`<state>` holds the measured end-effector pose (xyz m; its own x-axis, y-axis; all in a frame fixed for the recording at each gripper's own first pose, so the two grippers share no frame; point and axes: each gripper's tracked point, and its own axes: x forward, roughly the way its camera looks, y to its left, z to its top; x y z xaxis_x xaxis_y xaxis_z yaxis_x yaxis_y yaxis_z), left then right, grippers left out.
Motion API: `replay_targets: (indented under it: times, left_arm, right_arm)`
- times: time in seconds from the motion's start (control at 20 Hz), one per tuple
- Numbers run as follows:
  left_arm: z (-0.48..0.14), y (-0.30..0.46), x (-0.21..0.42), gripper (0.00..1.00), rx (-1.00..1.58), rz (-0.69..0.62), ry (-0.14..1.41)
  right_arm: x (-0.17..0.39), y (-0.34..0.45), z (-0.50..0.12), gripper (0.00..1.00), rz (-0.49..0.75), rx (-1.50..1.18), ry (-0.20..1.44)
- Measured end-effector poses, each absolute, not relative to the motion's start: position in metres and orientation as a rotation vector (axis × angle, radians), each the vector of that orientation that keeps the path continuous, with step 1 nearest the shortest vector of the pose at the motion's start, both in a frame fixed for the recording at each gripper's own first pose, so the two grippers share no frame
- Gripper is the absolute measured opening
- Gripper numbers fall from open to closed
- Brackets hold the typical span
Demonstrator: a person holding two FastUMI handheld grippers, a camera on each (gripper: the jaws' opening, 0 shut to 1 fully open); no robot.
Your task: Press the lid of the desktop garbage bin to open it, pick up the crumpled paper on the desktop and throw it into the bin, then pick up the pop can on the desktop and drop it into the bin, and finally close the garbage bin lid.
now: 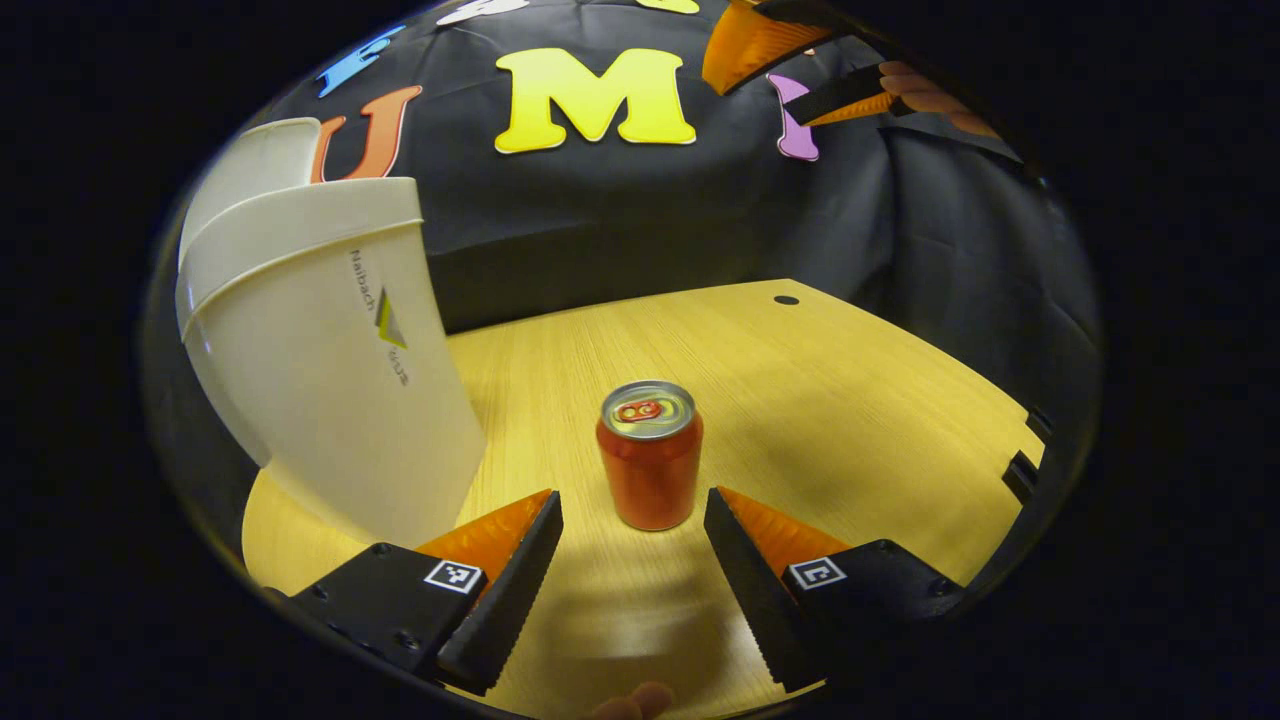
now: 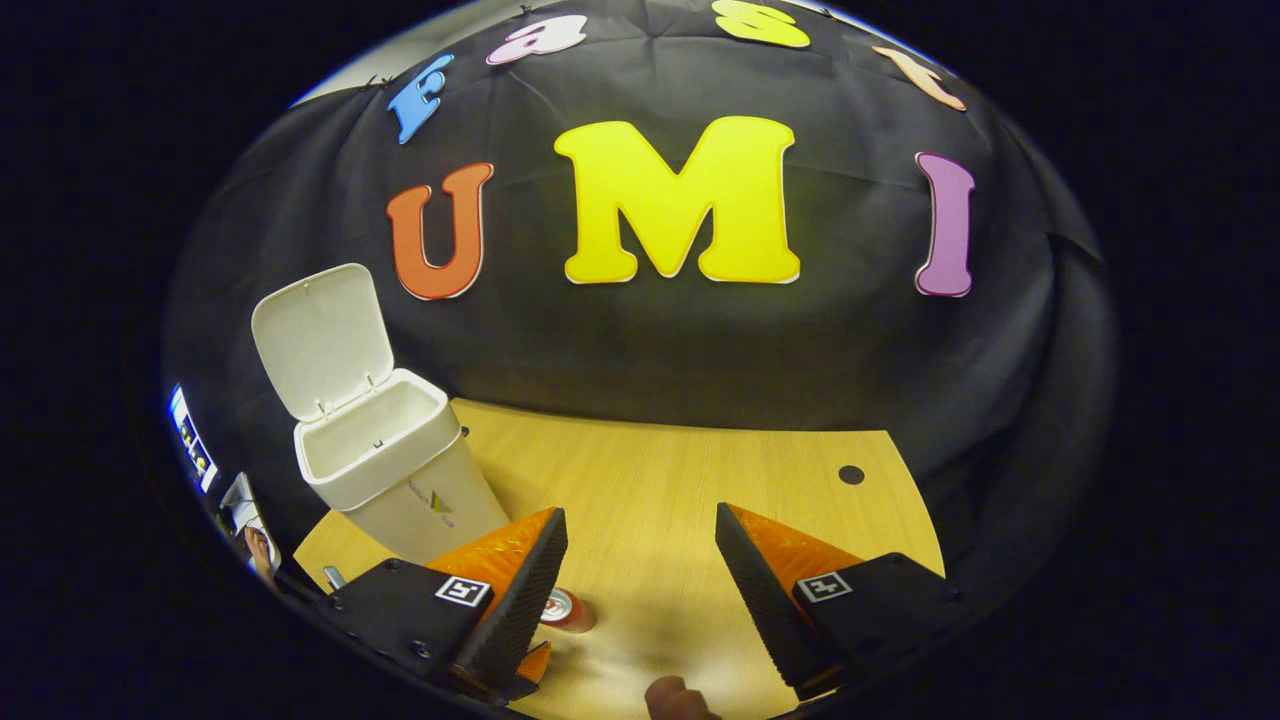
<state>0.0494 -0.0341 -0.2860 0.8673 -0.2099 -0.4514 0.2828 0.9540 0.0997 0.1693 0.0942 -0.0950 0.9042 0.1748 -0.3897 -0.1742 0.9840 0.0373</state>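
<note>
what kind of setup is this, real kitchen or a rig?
Likely a staged recording booth, not a home: a bare wooden desktop backed by a draped black cloth wall, with just task props on it, a white desktop garbage bin with its lid up and a pop can.

I've got a light wood desk (image 2: 700, 470) here, with a small dark hole near its far right corner. White bin (image 2: 400, 480), lid up, stands toward the far left edge; the red pop can (image 1: 650, 468) stands upright mid-desk.
</note>
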Motion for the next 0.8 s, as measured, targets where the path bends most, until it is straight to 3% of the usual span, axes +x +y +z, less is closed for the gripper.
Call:
replay_targets:
  times: [0.8]
  left_arm:
    - [-0.33, -0.059, 0.114, 0.94, 0.141, -0.254, 0.468]
  right_arm:
    - [0.179, 0.056, -0.155, 0.95, 0.14, -0.043, 0.534]
